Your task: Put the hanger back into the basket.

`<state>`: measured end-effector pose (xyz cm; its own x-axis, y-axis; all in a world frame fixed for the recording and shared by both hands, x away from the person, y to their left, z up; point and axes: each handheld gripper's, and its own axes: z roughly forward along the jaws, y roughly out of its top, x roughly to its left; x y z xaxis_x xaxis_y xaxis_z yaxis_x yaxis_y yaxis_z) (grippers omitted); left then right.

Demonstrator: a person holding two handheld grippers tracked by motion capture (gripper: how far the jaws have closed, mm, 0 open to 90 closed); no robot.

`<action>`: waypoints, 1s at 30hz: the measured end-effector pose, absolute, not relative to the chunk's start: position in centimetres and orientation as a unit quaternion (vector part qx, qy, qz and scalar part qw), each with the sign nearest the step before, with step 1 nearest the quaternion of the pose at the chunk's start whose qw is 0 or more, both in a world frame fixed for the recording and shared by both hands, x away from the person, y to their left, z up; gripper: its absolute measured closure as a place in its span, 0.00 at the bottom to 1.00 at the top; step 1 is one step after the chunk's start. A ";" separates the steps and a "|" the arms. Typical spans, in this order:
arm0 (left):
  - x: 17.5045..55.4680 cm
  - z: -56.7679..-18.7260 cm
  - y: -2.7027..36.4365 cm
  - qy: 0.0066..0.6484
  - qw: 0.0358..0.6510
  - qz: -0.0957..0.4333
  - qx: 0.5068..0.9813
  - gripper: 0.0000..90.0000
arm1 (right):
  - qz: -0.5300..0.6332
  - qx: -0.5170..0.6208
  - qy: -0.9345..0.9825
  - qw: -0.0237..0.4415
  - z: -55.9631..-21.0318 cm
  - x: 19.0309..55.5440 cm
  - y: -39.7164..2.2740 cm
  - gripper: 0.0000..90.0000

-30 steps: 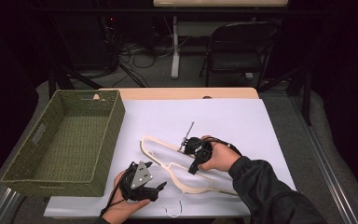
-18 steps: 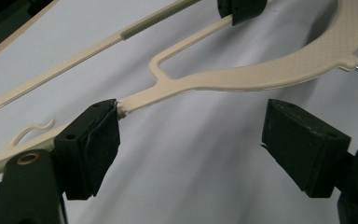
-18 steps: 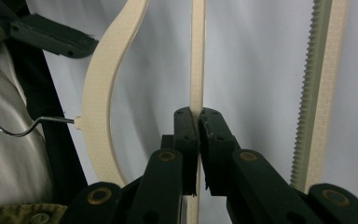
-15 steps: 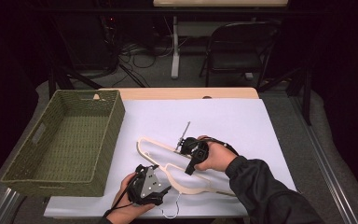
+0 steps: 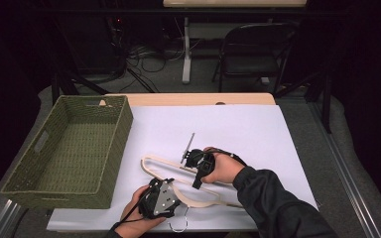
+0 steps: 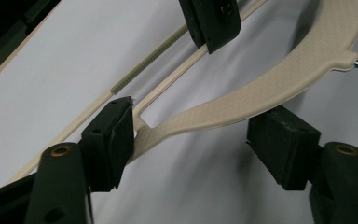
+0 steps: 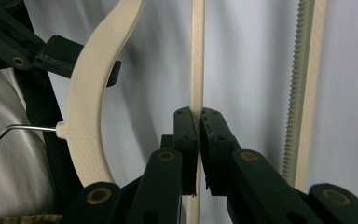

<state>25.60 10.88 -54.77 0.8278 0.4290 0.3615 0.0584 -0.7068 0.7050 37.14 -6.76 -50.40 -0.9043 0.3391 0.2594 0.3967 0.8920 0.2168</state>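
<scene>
A cream clothes hanger (image 5: 204, 202) lies on the white table top, its wire hook (image 5: 178, 229) near the front edge. My right gripper (image 5: 197, 181) is shut on the hanger's thin straight bar (image 7: 196, 56), with the pads pressed on both sides of it (image 7: 198, 116). My left gripper (image 5: 172, 191) stands open astride the curved shoulder (image 6: 261, 88). Its jaws have just been closing. One pad (image 6: 116, 135) touches the shoulder's edge; the other pad (image 6: 282, 144) is still apart from it. A ribbed bar (image 7: 303, 93) runs beside the gripped one.
A green woven basket (image 5: 120, 139) sits at the table's left, with nothing in it. A thin grey rod (image 5: 189, 146) sticks out beyond the right gripper. White table top stretches to the right and far side. A folding chair (image 5: 258, 49) and cables stand behind the table.
The left gripper has turned and edged toward the hanger, and its jaws now straddle the curved shoulder. The right gripper and the hanger have stayed put.
</scene>
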 end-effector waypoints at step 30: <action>26.4 -55.1 11.2 0.125 0.372 0.196 0.899 0.50 | -0.201 -0.192 -0.960 0.029 -49.7 35.0 -8.8 0.75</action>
